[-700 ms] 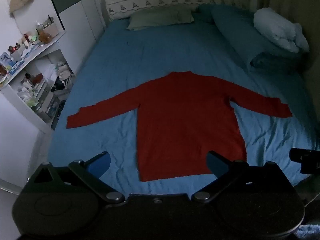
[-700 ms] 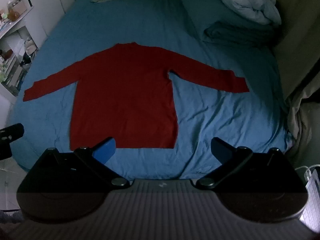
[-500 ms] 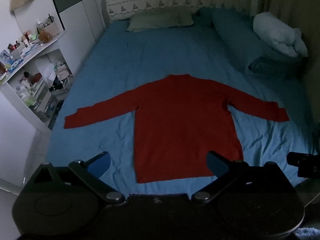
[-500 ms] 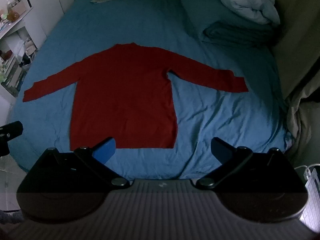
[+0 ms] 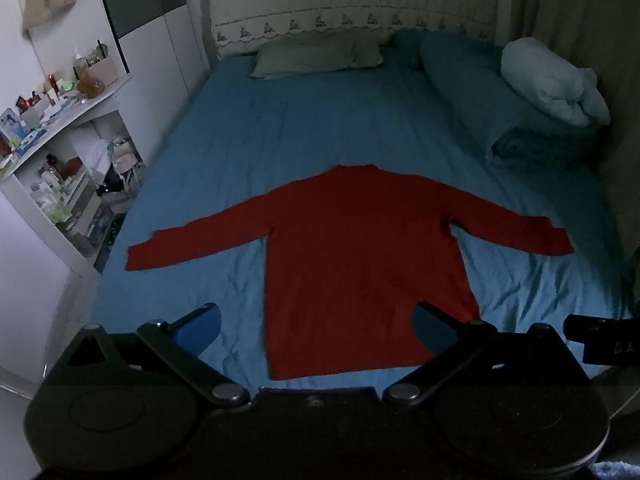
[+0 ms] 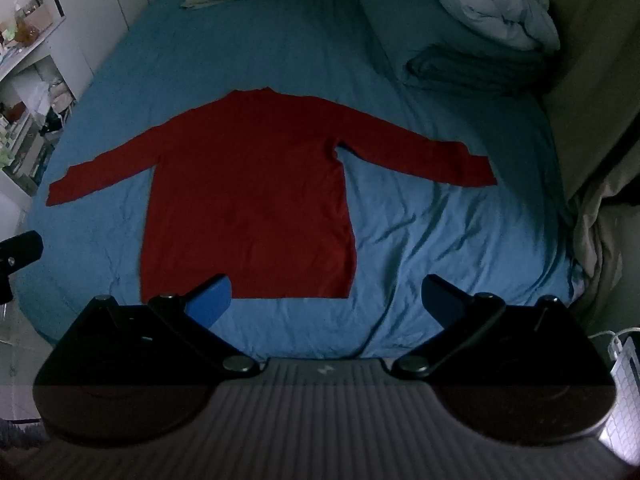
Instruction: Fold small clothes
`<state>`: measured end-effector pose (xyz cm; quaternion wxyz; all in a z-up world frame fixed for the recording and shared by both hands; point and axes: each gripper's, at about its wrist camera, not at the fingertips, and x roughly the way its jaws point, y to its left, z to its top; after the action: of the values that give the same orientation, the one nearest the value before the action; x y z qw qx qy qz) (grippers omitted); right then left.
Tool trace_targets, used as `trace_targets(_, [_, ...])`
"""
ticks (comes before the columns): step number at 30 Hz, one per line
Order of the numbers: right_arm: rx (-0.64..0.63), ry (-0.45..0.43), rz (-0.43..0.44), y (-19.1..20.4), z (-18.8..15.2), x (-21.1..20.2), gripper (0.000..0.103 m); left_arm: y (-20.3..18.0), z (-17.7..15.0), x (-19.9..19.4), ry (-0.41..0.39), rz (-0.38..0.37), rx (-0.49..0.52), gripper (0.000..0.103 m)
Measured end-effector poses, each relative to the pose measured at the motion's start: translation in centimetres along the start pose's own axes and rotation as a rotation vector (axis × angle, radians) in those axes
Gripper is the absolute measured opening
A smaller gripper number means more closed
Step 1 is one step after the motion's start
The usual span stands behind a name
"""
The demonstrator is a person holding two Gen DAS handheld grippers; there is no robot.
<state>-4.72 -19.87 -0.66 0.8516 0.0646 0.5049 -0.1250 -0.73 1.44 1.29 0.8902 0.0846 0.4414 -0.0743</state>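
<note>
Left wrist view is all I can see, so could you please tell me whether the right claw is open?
Observer: Yes, the right claw is wide open, with nothing gripped between its fingers.
Operator: Thank you. Where is it relative to the sweater?
Observer: In its own view, the near right corner of the sweater shows between the fingers, untouched.
Operator: Is anything beside the bed on that side?
Observer: What looks like a white keyboard shows at the lower right edge, off the bed.
</note>
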Motion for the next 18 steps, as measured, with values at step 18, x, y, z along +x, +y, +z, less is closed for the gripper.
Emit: trace_targets(18, [0.001,0.001,-0.001,0.28,0.22,0.12,0.103,-0.41,0.14,0.77,0.033,0.001,-0.001,0.102])
